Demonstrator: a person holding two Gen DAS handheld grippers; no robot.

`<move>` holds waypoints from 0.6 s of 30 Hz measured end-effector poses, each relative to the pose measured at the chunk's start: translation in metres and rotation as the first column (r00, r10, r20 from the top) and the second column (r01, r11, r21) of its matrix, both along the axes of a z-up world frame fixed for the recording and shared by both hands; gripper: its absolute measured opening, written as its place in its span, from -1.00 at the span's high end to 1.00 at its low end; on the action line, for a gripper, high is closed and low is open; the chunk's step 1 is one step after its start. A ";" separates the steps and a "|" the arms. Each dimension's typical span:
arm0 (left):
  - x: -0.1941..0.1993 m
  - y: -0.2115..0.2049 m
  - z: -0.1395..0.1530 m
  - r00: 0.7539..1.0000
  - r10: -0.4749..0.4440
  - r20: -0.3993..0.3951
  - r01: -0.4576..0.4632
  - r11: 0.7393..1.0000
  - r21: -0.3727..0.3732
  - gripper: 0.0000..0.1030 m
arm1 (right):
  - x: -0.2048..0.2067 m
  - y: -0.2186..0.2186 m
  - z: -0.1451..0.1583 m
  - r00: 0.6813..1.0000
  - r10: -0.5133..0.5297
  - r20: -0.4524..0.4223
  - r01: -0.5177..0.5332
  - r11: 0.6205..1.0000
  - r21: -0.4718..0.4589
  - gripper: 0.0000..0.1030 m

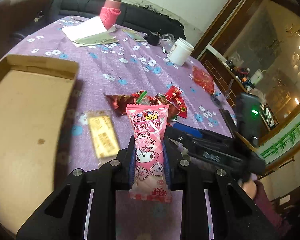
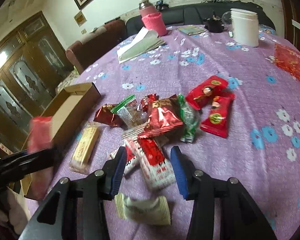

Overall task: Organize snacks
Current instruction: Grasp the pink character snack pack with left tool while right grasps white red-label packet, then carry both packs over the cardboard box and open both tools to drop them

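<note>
Snacks lie in a loose pile (image 2: pixel 160 116) on the counter (image 2: pixel 230 160), which wears a purple flowered cloth. Nearest the right gripper (image 2: pixel 148 170), a cream wrapper (image 2: pixel 144 210) lies just below its blue pads, and a red-and-white packet (image 2: pixel 154 160) lies between the spread jaws, which do not press on it. The left gripper (image 1: pixel 149 152) is clenched on a pink cartoon-printed packet (image 1: pixel 148 140), held upright above the cloth. A yellow bar (image 1: pixel 103 134) lies just beside it, between the pile and an open cardboard box (image 1: pixel 30 104) on the left. Past the pile, 2 red packets (image 2: pixel 212 104) lie side by side. Farther back stand a white jar (image 2: pixel 245 27) and a pink flask (image 2: pixel 152 20) beside some papers (image 2: pixel 140 46).
</note>
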State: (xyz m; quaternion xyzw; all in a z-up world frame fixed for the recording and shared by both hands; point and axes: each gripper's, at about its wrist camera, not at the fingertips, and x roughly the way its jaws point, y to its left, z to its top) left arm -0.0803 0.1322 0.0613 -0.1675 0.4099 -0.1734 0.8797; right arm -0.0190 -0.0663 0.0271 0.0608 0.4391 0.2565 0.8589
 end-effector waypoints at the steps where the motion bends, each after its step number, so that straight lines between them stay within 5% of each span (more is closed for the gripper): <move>1: -0.002 0.003 0.001 1.000 0.004 0.002 -0.004 1.000 -0.005 0.56 | 0.002 0.003 -0.002 1.000 0.005 -0.012 -0.005 1.000 -0.013 0.07; 3: -0.010 0.016 0.004 1.000 0.023 0.011 -0.023 1.000 -0.012 0.56 | 0.000 0.005 -0.002 1.000 0.002 -0.014 -0.003 1.000 -0.025 0.44; 5: -0.016 0.029 0.006 0.999 0.044 0.013 -0.044 0.999 -0.019 0.56 | -0.006 0.004 0.000 1.000 -0.006 -0.019 0.006 1.000 -0.017 0.50; 18: -0.039 0.121 -0.007 0.967 0.255 -0.012 -0.254 0.967 0.027 0.56 | -0.061 0.043 0.057 0.992 0.118 0.041 -0.120 0.991 0.065 0.53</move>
